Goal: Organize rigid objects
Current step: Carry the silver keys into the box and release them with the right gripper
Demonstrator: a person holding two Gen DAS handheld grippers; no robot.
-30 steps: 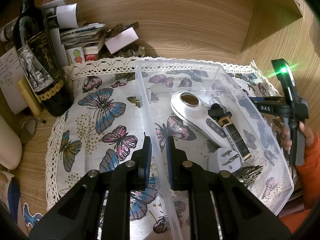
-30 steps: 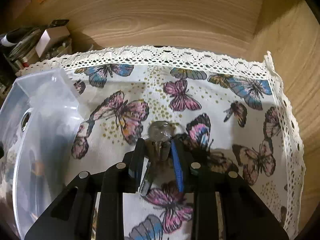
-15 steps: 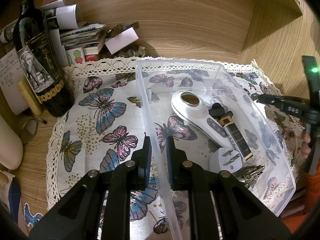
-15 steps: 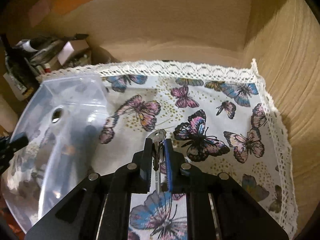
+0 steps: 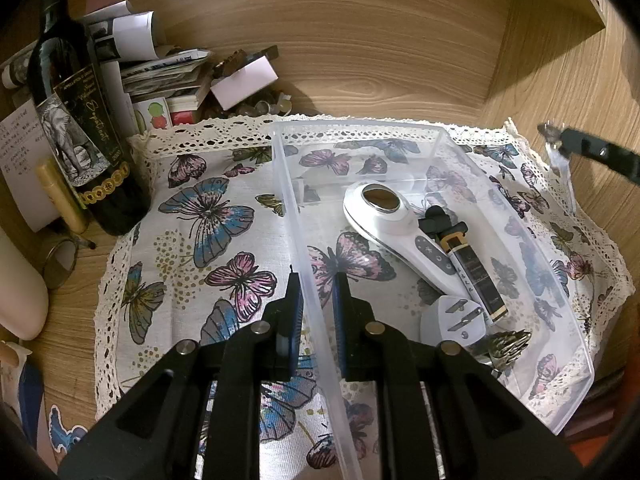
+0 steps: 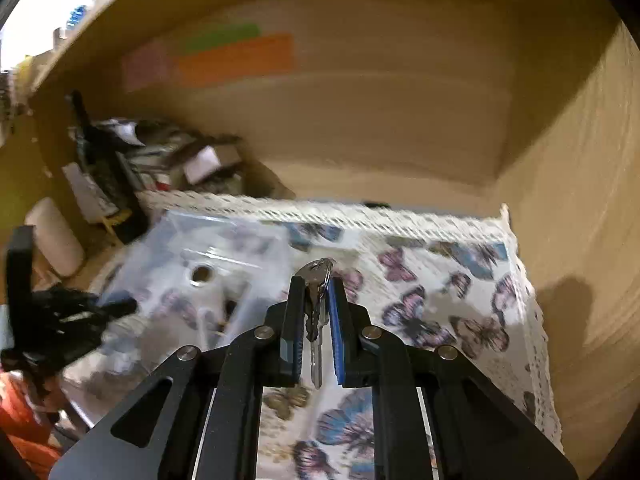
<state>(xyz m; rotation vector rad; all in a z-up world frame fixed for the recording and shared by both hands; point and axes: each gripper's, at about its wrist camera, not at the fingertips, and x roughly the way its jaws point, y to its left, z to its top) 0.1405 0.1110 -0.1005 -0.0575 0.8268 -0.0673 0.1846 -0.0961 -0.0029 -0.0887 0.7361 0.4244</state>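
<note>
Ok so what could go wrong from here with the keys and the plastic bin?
The keys hang loosely between the right hand-held gripper fingers, so they might slip out before reaching the bin. The left hand-held gripper only pinches the bin's thin side wall, so the bin could tip or slide on the cloth.

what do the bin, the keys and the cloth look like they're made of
Bin: clear plastic, probably; the butterfly print shows through its glossy walls.
Keys: metal, by their silvery shine and toothed edge; they are held in the right gripper.
Cloth: woven fabric, matte, printed with butterflies and edged with lace.
</note>
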